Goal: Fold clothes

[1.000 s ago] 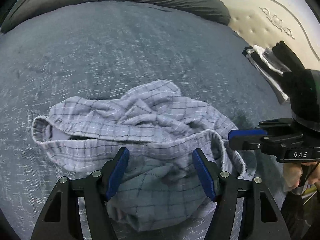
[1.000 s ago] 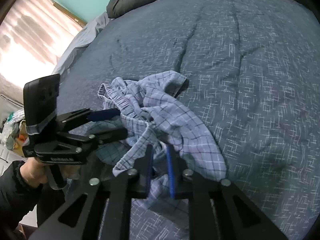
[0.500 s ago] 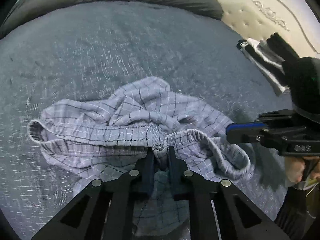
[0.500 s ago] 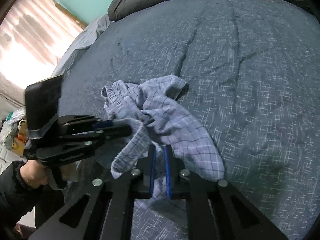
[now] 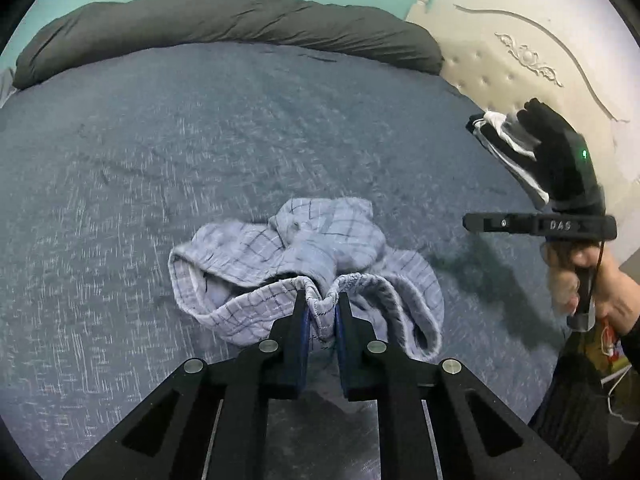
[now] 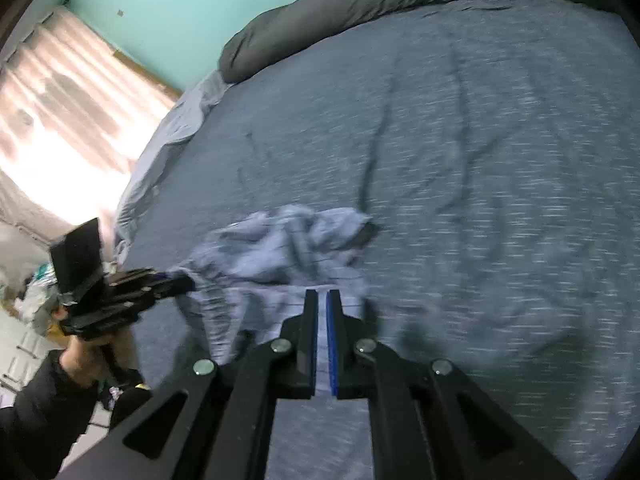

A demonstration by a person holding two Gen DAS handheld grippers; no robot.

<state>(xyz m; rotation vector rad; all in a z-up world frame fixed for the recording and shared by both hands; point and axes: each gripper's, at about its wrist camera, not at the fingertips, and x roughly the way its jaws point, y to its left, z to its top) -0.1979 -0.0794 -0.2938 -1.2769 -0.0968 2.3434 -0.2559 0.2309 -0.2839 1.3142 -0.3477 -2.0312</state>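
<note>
Checked shorts [image 5: 304, 264] bunched in left tool [image 5: 320, 312]

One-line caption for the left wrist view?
Left gripper pinches the waistband of crumpled plaid shorts on a blue bedspread.

The right hand-held gripper [image 6: 322, 300] has let go and pulled away from the checked shorts [image 5: 304, 264].

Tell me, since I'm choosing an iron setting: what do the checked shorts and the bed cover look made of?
The shorts look like thin woven cotton or a blend: matte, soft crumpled folds, a gathered waistband. The bed cover looks like thicker, matte, flecked blue-grey fabric with shallow creases. The fibre can't be confirmed.
</note>
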